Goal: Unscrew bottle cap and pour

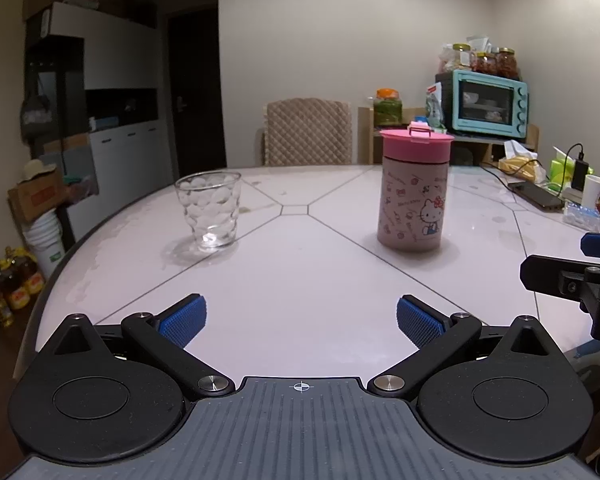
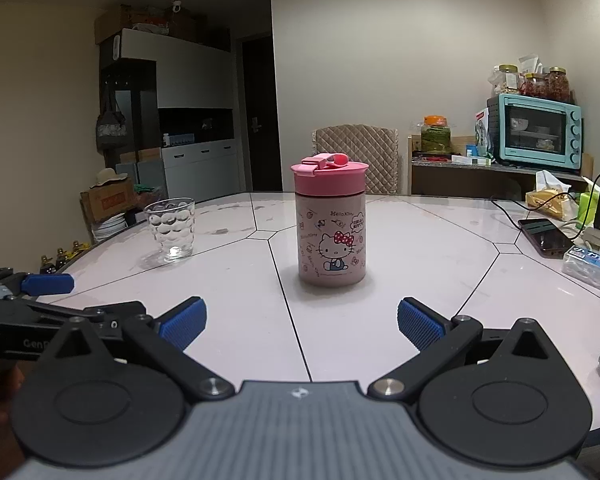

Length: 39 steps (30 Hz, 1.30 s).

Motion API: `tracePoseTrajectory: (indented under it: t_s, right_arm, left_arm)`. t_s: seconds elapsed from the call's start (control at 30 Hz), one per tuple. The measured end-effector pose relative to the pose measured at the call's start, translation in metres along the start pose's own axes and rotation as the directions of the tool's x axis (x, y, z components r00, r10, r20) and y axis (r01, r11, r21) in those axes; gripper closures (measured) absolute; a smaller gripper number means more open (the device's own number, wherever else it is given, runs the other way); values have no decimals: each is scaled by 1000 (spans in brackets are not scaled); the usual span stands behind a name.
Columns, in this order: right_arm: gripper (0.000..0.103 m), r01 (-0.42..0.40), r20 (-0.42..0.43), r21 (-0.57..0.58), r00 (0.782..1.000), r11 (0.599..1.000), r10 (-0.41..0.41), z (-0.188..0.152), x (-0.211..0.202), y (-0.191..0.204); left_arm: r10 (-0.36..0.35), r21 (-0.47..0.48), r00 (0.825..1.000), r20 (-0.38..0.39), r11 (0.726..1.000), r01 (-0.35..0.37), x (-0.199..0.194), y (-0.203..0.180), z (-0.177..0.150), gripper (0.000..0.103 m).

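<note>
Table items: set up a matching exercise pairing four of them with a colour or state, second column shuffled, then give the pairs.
Column one:
1. Hello Kitty bottle
2. drinking glass
3. toaster oven
4. phone

Column two:
A. lying flat with a cable plugged in
B. teal, on the side shelf
C. clear and empty
D. upright, pink lid still on

Pairs: 1-D, 2-C, 3-B, 4-A
</note>
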State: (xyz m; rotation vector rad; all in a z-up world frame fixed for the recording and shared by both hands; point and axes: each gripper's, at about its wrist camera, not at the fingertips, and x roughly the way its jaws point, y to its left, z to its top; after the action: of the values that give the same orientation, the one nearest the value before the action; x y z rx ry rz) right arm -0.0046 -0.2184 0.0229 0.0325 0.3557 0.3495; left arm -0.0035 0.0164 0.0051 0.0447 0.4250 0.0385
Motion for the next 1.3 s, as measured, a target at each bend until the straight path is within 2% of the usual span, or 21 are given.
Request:
tracePoseTrajectory:
  t_s: [1.3]
  right_arm:
    - [0,13,2,11,1000,1000,-13,1,5,-5]
  left_arm:
    - [1,10,1000,5,1000,-1,-3,-3,-1,0]
